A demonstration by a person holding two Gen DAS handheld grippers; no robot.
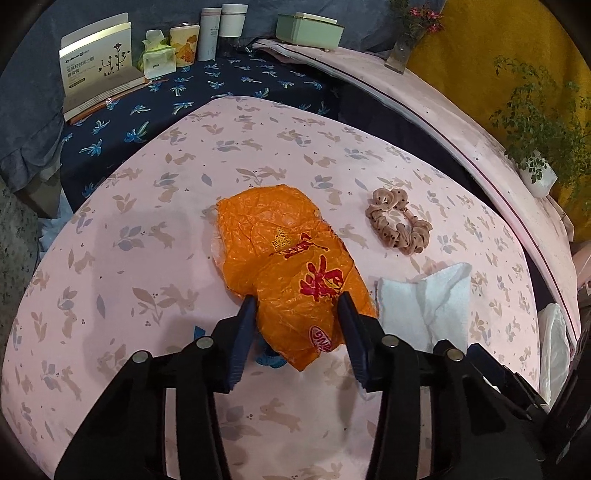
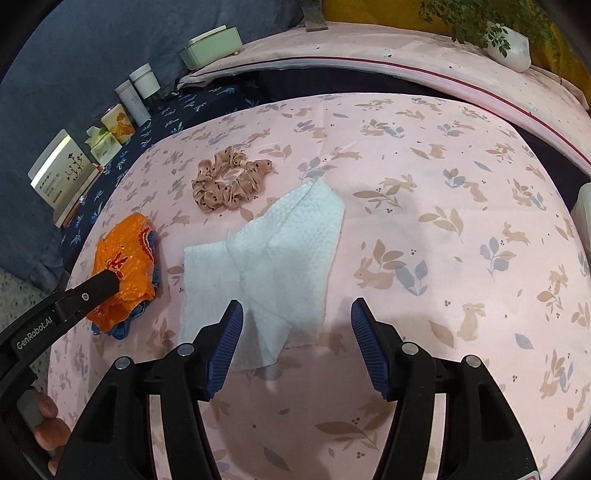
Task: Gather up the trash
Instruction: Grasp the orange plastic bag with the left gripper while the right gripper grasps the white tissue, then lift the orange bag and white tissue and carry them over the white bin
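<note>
Landmark: the orange plastic bag (image 1: 291,266) lies crumpled, red print up, on the pink rabbit-print cloth (image 1: 147,229).
Left gripper (image 1: 297,302): jaws spread, one blue pad on each side of the bag's near end; whether the pads touch the plastic, I cannot tell.
Under the bag: a bit of blue material (image 1: 271,360) peeks out at its near edge.
White paper towel (image 2: 269,258): flat and creased, just right of the bag, not touching it in the right wrist view.
Right gripper (image 2: 297,310): jaws wide apart, holding nothing, over the near edge of the towel, to the right of the bag.
Scrunchie (image 2: 231,182): tan with dark dots, beyond the towel, far-right of the bag.
Far-left of the bag: a book (image 1: 98,64) standing, a tissue pack (image 1: 157,57) and tall containers (image 1: 221,31) on a navy cloth (image 1: 229,86).
</note>
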